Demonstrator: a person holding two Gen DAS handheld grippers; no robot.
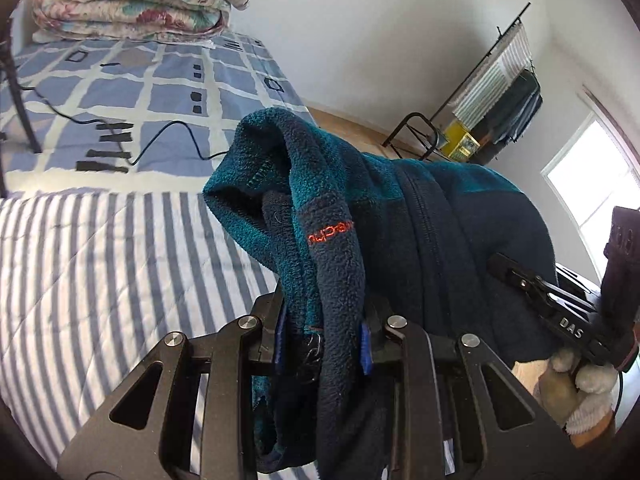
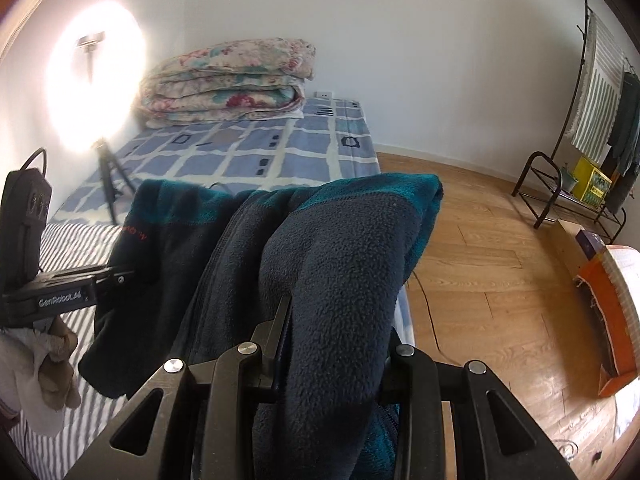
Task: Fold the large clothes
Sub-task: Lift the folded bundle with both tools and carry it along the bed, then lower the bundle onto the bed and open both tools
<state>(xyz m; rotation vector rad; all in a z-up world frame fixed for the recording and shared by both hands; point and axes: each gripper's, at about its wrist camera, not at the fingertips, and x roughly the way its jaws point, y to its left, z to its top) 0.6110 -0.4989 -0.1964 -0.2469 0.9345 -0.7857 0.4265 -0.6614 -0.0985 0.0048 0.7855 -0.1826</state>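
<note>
Both the left gripper and right gripper clamp the fleece jacket, hoisted above the striped bed; judging so, the next move is spreading it flat there

Black hand-held gripper, silver screws, blue pads; seemingly pale-gloved hand.

Your fleece: navy, teal panels, orange lettering. Your grippers: black. Sheet: blue-white stripes. Cover: blue squares, white grid. Quilt: floral pink-teal. Floor: light wood.
</note>
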